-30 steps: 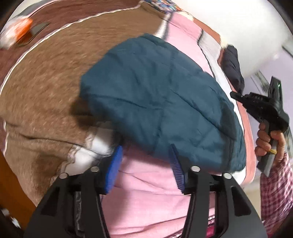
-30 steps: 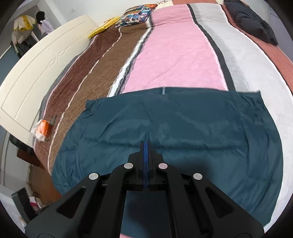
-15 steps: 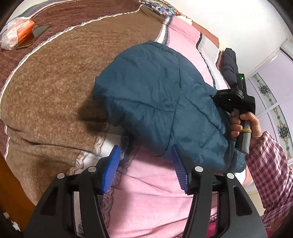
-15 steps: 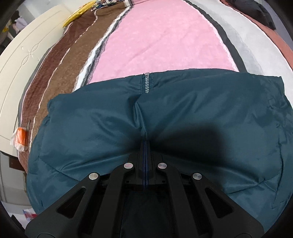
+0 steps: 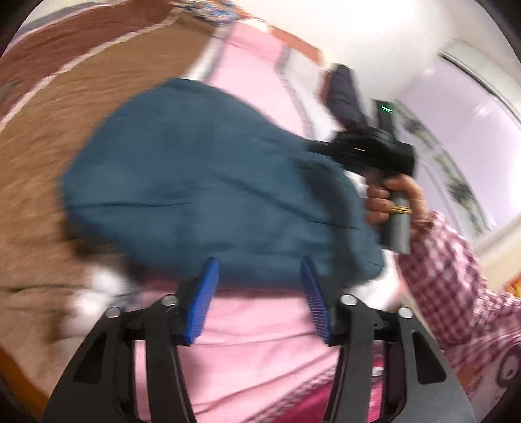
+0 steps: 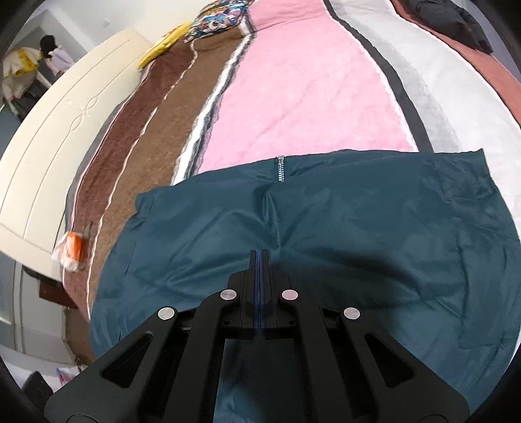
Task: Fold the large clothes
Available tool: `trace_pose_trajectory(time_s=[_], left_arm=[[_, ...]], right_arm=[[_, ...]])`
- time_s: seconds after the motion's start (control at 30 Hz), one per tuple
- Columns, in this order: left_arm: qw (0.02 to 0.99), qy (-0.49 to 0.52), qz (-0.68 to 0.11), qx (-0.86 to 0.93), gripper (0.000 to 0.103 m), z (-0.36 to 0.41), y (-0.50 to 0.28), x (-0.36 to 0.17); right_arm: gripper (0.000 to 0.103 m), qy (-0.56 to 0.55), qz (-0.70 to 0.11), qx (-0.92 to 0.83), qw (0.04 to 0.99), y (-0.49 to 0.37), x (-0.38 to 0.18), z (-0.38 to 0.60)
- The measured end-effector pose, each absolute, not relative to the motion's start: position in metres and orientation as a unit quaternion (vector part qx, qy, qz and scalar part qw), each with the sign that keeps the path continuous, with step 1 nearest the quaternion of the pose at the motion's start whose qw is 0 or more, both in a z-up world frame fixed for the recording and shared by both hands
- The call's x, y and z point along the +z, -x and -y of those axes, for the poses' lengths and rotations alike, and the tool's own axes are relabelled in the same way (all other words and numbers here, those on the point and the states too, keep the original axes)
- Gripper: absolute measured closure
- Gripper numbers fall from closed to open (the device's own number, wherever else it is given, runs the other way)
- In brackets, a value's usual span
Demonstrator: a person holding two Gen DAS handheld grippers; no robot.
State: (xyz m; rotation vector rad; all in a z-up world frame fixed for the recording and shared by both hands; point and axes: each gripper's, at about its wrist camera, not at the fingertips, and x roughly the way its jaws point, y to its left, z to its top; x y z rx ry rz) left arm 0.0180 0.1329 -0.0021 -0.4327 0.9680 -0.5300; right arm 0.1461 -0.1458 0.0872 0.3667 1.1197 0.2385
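A teal padded jacket [image 5: 208, 195] lies spread on the striped bed blanket [image 5: 260, 341]. My left gripper [image 5: 259, 263] hovers just short of the jacket's near edge. Its blue pads [image 5: 203, 296] stand apart and are closing, with only pink blanket between them. My right gripper [image 6: 259, 252] is shut, its tips resting on the jacket [image 6: 358, 244] along the centre seam, where the cloth puckers. The zipper end [image 6: 280, 169] shows at the far edge. In the blurred left wrist view, a hand [image 5: 390, 198] holds the right gripper [image 5: 317, 149] at the jacket's right side.
A dark garment [image 6: 456, 22] lies at the far right of the bed. An orange packet [image 6: 73, 250] sits by the cream headboard [image 6: 65, 136], with pillows [image 6: 218, 19] beyond. A checked sleeve [image 5: 456, 276] reaches in from the right.
The right gripper has come down from the air at the right onto the jacket, staying shut. The left gripper has shifted and rolled, and its pads have narrowed a little.
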Motion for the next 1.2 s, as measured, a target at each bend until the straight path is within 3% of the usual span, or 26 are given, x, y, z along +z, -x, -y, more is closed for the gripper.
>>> trace_pose_trajectory(time_s=[0.33,0.5,0.77,1.2], left_arm=[[0.784,0.143,-0.484,-0.361,0.077,-0.018,-0.063,-0.014],[0.762,0.148,-0.532,-0.337,0.081,0.003,-0.078,-0.049],[0.758,0.111,-0.576,-0.284,0.099,0.019,-0.085,-0.082],[0.757,0.095,-0.583,-0.281,0.098,0.019,-0.096,-0.096]], right_arm=[[0.102,-0.163,-0.548,0.137,0.809,-0.130,0.076,0.142],[0.102,-0.148,-0.556,0.138,0.806,-0.152,0.069,0.130],[0.103,-0.132,-0.603,0.113,0.779,-0.181,0.022,0.127],[0.103,-0.105,-0.604,0.109,0.783,-0.184,0.003,0.118]])
